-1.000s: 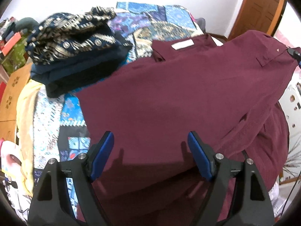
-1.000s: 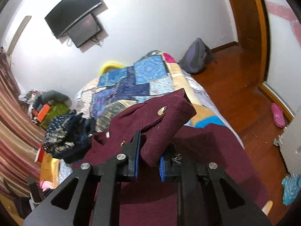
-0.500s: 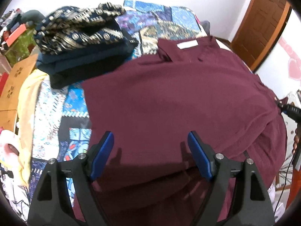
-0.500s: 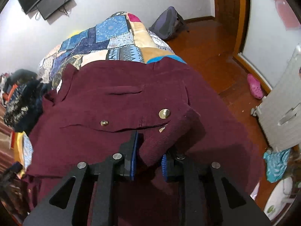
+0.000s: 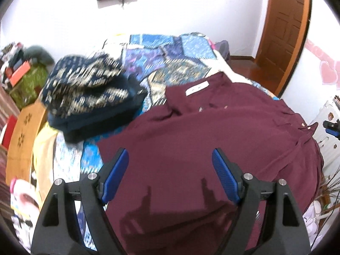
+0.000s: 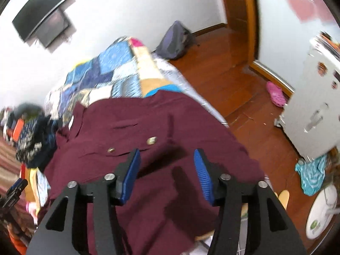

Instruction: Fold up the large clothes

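Observation:
A large maroon shirt (image 5: 212, 140) lies spread over the near end of the patchwork-quilt bed (image 5: 170, 51), collar with a white label toward the far side. My left gripper (image 5: 170, 165) hovers open and empty above its near part. In the right wrist view the shirt (image 6: 148, 148) shows two brass buttons. My right gripper (image 6: 166, 165) is open and empty just above the shirt, near the buttoned flap. The right gripper's tip also shows at the right edge of the left wrist view (image 5: 331, 127).
A stack of folded dark patterned clothes (image 5: 89, 93) sits on the bed to the left of the shirt. A backpack (image 6: 174, 42) and a pink shoe (image 6: 276, 95) lie on the wooden floor. A white cabinet (image 6: 314, 110) stands at the right. A wooden door (image 5: 284, 31) is beyond the bed.
My right gripper lowered the shirt's edge onto the bed, then opened and let it go. The left gripper stayed open and tilted up, showing more of the far wall.

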Motion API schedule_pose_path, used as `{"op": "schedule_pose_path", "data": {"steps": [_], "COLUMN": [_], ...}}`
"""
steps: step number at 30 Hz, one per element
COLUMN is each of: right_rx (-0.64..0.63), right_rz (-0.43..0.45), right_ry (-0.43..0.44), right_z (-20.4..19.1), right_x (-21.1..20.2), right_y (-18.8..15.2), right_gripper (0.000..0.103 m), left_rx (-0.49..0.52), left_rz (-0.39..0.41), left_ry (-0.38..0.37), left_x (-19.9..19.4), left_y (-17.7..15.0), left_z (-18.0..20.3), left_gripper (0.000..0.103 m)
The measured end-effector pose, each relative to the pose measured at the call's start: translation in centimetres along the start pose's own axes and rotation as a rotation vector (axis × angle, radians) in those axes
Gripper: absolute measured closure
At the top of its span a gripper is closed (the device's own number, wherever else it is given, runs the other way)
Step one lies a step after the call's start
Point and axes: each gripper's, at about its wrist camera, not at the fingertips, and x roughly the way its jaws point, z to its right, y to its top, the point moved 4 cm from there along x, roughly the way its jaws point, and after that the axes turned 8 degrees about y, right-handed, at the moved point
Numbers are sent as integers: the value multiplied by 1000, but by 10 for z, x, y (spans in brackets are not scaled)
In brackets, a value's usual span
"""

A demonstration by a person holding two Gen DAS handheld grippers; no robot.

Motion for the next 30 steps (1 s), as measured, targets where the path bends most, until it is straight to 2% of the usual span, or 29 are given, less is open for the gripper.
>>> {"op": "schedule_pose_path", "data": {"steps": [2, 9, 19, 22, 26, 30], "right_rx": [44, 197, 481, 523, 514, 529], "right_rz": [18, 4, -76, -74, -17, 5], "right_ry": [-10, -58, 66, 104, 91, 84], "right_z": [16, 66, 114, 120, 127, 138], "right_x": [-9, -13, 17, 26, 26, 37], "right_y": [-2, -24, -58, -58, -47, -37], "right_gripper": [45, 45, 45, 42, 41, 41], "left_rx": [8, 31, 89, 88, 66, 31], "left_rz": [18, 17, -42, -64, -98, -120], "left_ry": [-14, -93, -135, -130, -119, -124], "left_x": [0, 14, 40, 47, 57, 63], "left_y": [9, 30, 25, 21, 18, 17], "left_z": [8, 45, 82, 83, 77, 70], "left_gripper": [22, 19, 19, 19, 19, 19]}}
